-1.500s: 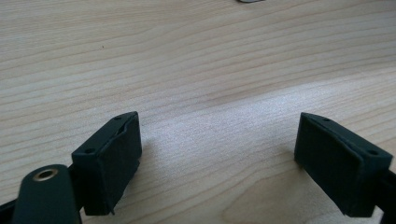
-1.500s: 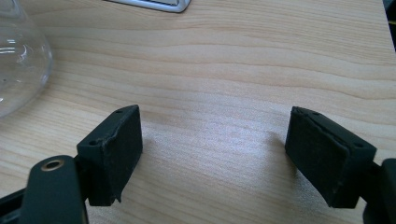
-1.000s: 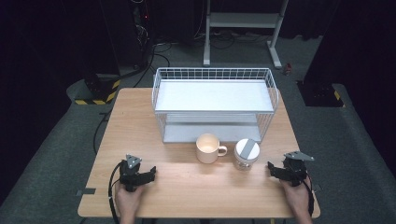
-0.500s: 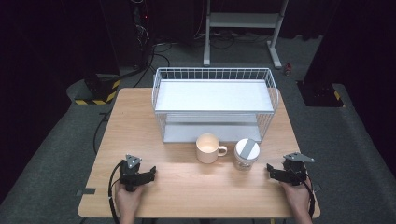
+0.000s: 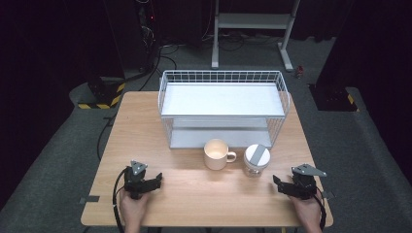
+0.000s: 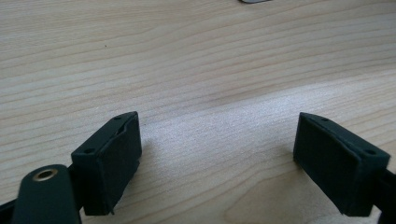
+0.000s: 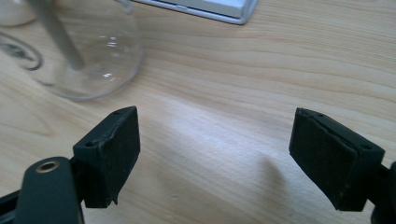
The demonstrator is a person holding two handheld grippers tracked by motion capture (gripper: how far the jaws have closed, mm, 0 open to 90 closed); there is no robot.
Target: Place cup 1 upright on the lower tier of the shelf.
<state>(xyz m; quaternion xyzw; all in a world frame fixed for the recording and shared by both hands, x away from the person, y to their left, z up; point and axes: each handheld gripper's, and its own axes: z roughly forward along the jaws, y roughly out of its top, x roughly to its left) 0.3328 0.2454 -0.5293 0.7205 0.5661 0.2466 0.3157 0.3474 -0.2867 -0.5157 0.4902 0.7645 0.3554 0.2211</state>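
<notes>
Right tool (image 5: 280, 184) opened, clear jar (image 5: 256, 160) (grey lid)

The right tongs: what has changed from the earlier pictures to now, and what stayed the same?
The right tongs have just been opening a little; they stand open over bare wood with nothing between them. Nothing was taken hold of or let go. The left tongs, the mug, the glass jar and the wire rack stayed as they were.
</notes>
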